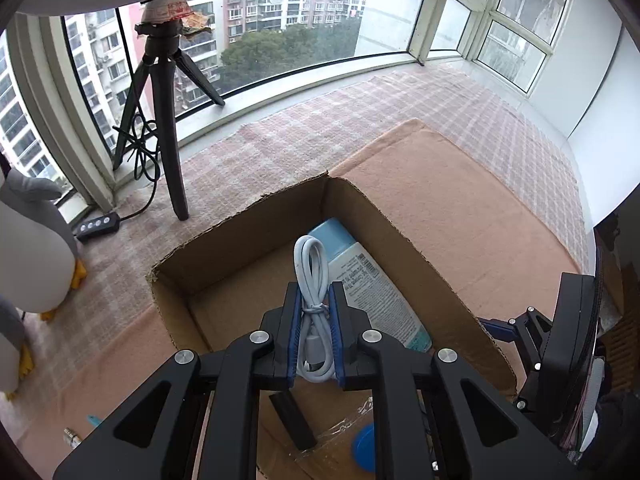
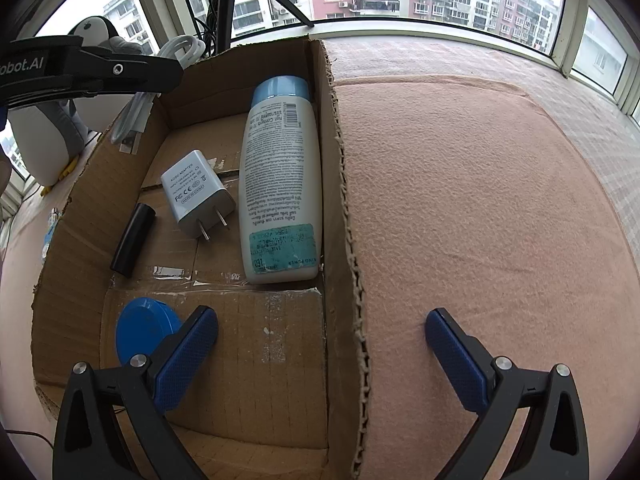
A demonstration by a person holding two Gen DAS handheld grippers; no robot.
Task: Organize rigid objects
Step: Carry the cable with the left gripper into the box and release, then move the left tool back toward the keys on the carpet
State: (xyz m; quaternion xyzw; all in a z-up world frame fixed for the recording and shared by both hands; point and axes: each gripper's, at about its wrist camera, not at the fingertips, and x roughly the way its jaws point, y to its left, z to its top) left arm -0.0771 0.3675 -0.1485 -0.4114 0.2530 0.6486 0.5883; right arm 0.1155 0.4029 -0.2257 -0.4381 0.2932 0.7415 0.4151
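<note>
White cable (image 1: 313, 304) between left gripper (image 1: 314, 320) pads, above cardboard box (image 1: 240, 236).

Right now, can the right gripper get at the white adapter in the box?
Probably yes: the right gripper is open over the box wall, and nothing covers the adapter.

My gripper pads (image 2: 186, 354) are blue on black arms. The cable (image 1: 313, 280) is white, the box (image 2: 340, 184) brown, the bottle (image 2: 280, 176) white with a pale blue cap, the adapter (image 2: 196, 196) white, the cloth (image 2: 480, 220) salmon pink, and the far blanket (image 1: 420, 100) pink-and-white checked.
</note>
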